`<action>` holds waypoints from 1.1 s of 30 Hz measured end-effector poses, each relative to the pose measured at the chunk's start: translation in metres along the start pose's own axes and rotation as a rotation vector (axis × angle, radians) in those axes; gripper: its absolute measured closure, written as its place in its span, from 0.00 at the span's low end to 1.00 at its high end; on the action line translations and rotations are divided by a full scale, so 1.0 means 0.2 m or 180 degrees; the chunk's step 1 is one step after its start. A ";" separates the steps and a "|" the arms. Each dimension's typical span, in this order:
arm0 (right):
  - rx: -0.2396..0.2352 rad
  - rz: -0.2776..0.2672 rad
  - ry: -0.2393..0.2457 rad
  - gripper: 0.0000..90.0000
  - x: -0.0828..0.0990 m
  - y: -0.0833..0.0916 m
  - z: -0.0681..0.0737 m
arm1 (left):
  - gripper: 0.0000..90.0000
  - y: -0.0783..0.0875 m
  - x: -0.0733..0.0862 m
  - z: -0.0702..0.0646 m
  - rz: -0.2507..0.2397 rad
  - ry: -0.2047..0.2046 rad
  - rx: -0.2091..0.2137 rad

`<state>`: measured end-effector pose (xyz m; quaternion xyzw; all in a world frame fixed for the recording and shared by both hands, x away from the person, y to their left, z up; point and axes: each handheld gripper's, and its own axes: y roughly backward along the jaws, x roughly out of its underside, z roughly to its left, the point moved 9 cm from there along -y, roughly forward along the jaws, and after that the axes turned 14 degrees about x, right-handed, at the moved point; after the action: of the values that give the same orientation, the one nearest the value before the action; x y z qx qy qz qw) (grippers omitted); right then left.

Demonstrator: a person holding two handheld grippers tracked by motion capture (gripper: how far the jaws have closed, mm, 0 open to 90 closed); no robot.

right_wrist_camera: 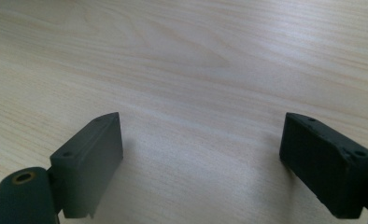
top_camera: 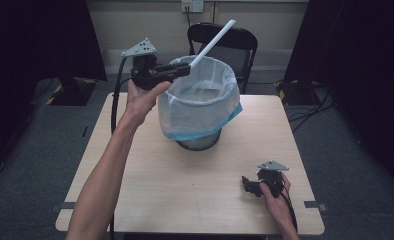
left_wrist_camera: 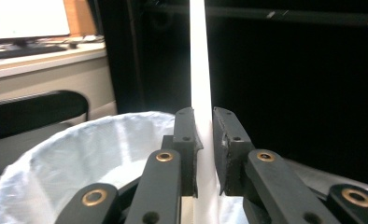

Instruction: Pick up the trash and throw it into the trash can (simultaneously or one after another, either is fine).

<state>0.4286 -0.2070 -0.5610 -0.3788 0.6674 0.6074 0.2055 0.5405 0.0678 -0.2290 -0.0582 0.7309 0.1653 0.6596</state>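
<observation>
Wood table (top_camera: 150,185): my left gripper (top_camera: 187,70) pinches white tube (top_camera: 215,42) above lined bin (top_camera: 200,107); loose grip = tube slips, misses bin. Right gripper (top_camera: 246,184) wide, w/ nothing.

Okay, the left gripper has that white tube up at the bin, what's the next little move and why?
Probably ease the left gripper inward over the bin's opening, then release. Its jaws are shut on the white tube, which sits at the bag-lined rim and slants up and away, so letting go now might drop it outside. The right gripper rests open on the table.

Your high view is soft, the table (top_camera: 185,175) evenly lit, dark at both sides. Glare streaks the tabletop in your right gripper view; near jaws blur.
</observation>
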 end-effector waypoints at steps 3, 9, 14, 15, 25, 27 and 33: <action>-0.0003 0.0003 0.0000 0.14 0.00 0.00 0.00 | 0.89 -0.04 0.02 0.05 0.0077 0.0064 0.0003; 0.0000 0.0000 -0.0001 0.14 0.00 0.00 0.00 | 0.82 -0.05 0.05 0.09 0.0095 0.0189 0.0007; -0.0003 0.0002 0.0001 0.14 0.00 0.00 0.00 | 0.63 -0.05 0.07 0.09 0.0158 0.0185 -0.0049; -0.0003 0.0003 -0.0001 0.14 0.00 0.00 0.00 | 0.54 -0.05 0.07 0.09 0.0144 0.0196 -0.0076; -0.0003 0.0004 -0.0002 0.14 0.00 0.00 0.00 | 0.43 0.02 0.06 0.10 0.0132 0.0222 -0.0177; -0.0003 0.0003 0.0000 0.14 0.00 0.00 0.00 | 0.43 0.02 0.06 0.10 0.0145 0.0215 -0.0187; 0.0000 0.0001 -0.0002 0.14 0.00 0.00 0.00 | 0.39 0.07 0.08 0.10 0.0135 0.0190 -0.0239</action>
<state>0.4285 -0.2070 -0.5610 -0.3784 0.6674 0.6075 0.2056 0.5532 0.0899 -0.2433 -0.0723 0.7446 0.2048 0.6312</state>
